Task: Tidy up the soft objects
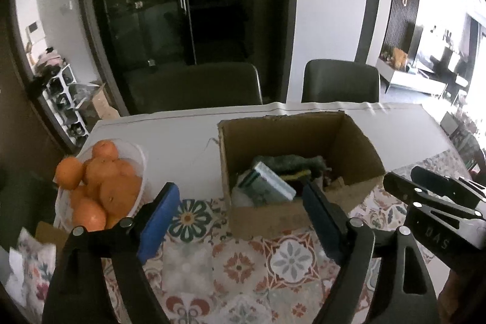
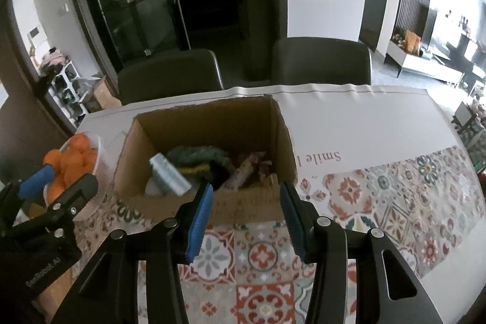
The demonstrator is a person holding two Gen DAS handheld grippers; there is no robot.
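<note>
**Soft things sat in the box, both hand-held grippers spread and empty**

Soft things (image 1: 275,176) lay piled in the open cardboard box (image 1: 358,141) on the desk (image 1: 170,132). From my left wrist view I saw a pale blue-green sponge (image 1: 270,182) leaning on its edge at the near left of the box, a dark green scrubber (image 1: 288,161) behind it, and a strip of yellow just under the scrubber. From the right wrist view the same sponge (image 2: 170,176) looked blurred, and patterned cloth (image 2: 252,169) filled the right part of the box (image 2: 282,135), touching the green scrubber (image 2: 197,155).

My left hand-held gripper (image 1: 240,217) hung just in front of the box's near wall, its blue pads (image 1: 161,217) spread wide with nothing between them. My right hand-held gripper (image 2: 247,219) was also spread and empty, close to the same near wall; its right pad (image 2: 293,222) looked darker than the left. In the left view its black body came in from the right edge, beside the box's near right corner.

A white bowl (image 1: 141,160) of oranges (image 1: 103,172) stood on the desk to the left of the box, apart from it. The near part of the desk carried a tile-patterned cover (image 2: 395,202); the far part was plain white, with "Smile" printed on it upside down. Two dark chairs (image 2: 322,59) stood at the far edge.
</note>
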